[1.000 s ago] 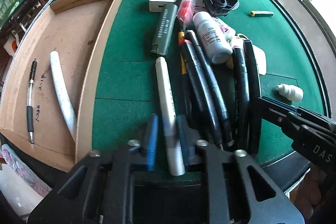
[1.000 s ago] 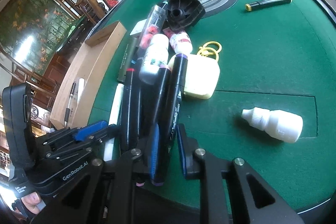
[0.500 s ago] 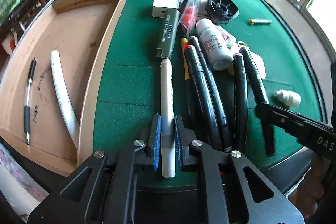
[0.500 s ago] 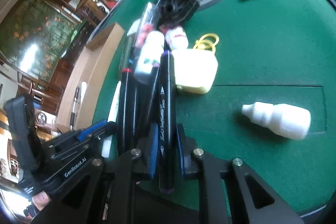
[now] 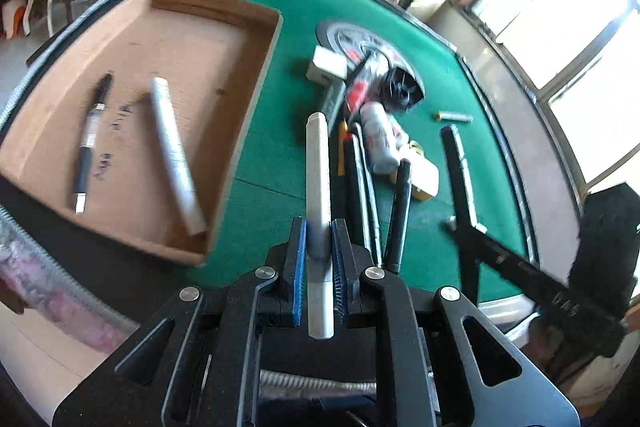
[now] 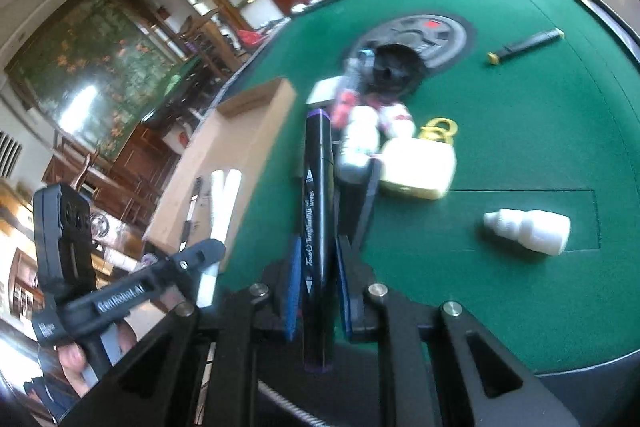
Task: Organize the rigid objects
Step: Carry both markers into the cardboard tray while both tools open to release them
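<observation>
1. On the black marker [image 6: 316,211] the print "Touch" and "MARKER" is read; it is held between the fingers of the right gripper [image 6: 316,267], lifted above the bench [image 6: 540,131].
2. "GenRobot.AI" is read on the left gripper [image 5: 319,251], whose fingers are closed on one white marker [image 5: 319,167].
3. In the cardboard tray [image 5: 244,107] two things are counted: one pen [image 5: 91,139] and one white tube [image 5: 174,155].
4. One white dropper bottle [image 6: 528,231] lies apart on the bench.

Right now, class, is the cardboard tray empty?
No: the cardboard tray holds a pen and a white tube.
</observation>
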{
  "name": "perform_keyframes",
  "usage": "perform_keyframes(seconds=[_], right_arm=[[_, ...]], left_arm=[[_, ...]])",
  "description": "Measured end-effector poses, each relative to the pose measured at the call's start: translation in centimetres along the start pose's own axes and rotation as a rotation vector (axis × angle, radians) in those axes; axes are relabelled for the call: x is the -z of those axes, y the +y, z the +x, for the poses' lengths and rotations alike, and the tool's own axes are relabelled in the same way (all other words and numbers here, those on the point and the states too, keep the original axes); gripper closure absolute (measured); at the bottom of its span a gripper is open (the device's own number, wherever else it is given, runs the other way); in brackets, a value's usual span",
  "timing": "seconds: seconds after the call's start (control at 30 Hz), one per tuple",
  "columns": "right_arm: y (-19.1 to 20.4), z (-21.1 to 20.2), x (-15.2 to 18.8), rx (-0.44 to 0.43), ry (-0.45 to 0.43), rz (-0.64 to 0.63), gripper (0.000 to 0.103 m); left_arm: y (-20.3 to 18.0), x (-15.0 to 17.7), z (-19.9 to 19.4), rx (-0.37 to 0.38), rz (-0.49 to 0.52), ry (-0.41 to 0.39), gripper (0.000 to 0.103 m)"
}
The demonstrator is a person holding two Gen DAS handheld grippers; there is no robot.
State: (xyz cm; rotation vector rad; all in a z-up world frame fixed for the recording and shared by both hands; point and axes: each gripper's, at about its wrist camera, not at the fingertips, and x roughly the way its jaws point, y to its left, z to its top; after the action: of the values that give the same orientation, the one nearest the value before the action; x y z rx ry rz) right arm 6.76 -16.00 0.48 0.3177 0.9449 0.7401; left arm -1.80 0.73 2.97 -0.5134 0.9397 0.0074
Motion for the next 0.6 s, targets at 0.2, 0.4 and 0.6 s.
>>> perform_keyframes(seconds=[0.2, 0.4, 0.6], right_arm=[[3.7, 2.0, 0.1, -0.023, 0.031, -0.075, 0.088], [5.9, 4.4, -0.7, -0.040, 0.072, -0.111, 0.088], [7.6, 6.7, -1.7, -0.047, 0.113, -0.140, 0.088]], left_arm=[[3.4, -0.4, -3.5, -0.039, -0.069, -0.068, 0.091], [6.4, -1.5, -4.3, -0.076, -0.125, -0.081, 0.091], [8.8, -2.9, -3.7, -0.096, -0.172, -0.076, 0.091]])
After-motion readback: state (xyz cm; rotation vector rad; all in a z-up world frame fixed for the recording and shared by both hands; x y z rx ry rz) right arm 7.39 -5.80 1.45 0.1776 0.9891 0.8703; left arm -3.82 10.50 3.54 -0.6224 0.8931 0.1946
